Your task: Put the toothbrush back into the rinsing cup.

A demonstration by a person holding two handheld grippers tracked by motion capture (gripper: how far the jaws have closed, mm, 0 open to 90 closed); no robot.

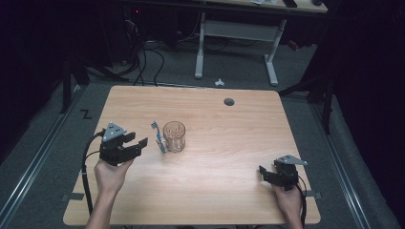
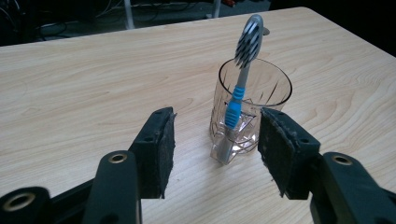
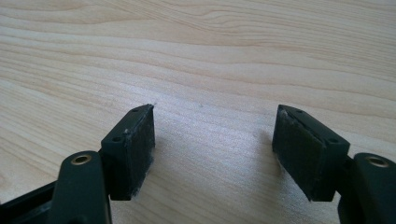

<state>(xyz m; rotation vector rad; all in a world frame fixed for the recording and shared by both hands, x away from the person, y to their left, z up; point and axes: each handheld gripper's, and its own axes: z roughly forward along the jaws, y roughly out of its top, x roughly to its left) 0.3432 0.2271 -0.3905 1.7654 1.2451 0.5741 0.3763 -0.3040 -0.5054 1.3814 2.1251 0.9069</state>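
Our left gripper (image 2: 215, 154) stands open, facing the toothbrush (image 2: 237, 100) that leans on the glass (image 2: 268, 86) mid-table. Light, stiff, slick plastic, we judge; take the blue grip gently, lest the fragile glass tip. Right gripper (image 3: 212, 149) rests open.

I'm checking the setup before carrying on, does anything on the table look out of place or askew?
Yes: the toothbrush is not in the glass. It stands outside, tilted, leaning on the glass's near wall, bristles above the rim and handle end on the table. Nothing looks spilled or broken.
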